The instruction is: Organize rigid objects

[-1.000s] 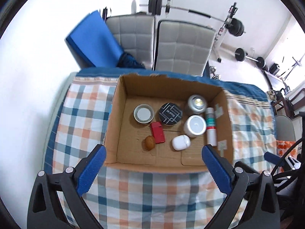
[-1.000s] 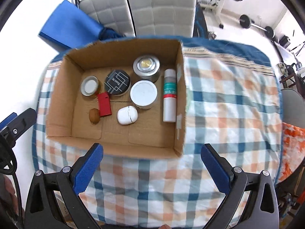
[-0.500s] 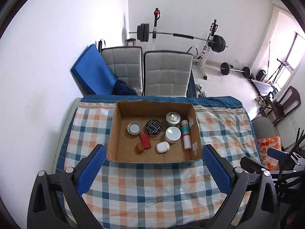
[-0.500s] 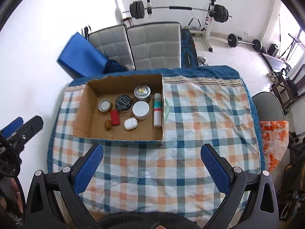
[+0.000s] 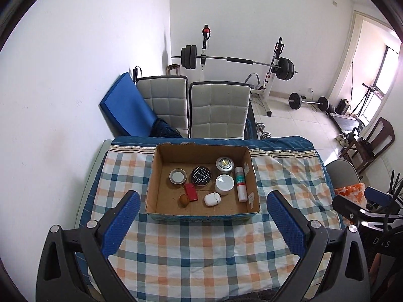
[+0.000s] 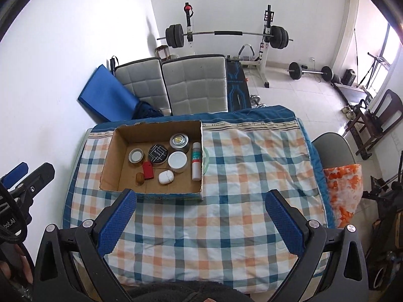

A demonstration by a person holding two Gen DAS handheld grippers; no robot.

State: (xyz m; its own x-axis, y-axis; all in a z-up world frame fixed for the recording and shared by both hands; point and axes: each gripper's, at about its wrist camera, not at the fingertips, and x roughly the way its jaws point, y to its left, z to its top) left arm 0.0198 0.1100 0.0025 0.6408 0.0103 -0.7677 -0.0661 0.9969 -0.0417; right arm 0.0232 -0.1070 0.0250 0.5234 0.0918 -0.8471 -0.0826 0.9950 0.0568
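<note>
An open cardboard box (image 5: 151,191) (image 6: 108,166) sits on the checked tablecloth at the far left of the table. Inside lie several small items: a silver tin (image 5: 224,164), a black round tin (image 5: 200,175), a white-lidded jar (image 5: 224,183), a small glass jar (image 5: 177,177), a red lighter (image 5: 190,192), a brown nut (image 5: 184,200), a white case (image 5: 212,199) and a white tube (image 5: 240,183). My left gripper (image 5: 202,219) hovers high above the table's near side, open and empty. My right gripper (image 6: 200,216) is likewise open, high, to the box's right.
The checked cloth (image 6: 241,176) covers the table; its right half holds nothing but cloth. Two grey padded chairs (image 5: 219,110) and a blue mat (image 5: 126,108) stand behind the table. A barbell rack (image 5: 234,61) is at the back wall. An orange-patterned chair cushion (image 6: 342,188) is at the right.
Both grippers have risen and drawn back from the box, so the whole table and room now show. The box's contents have not moved.
</note>
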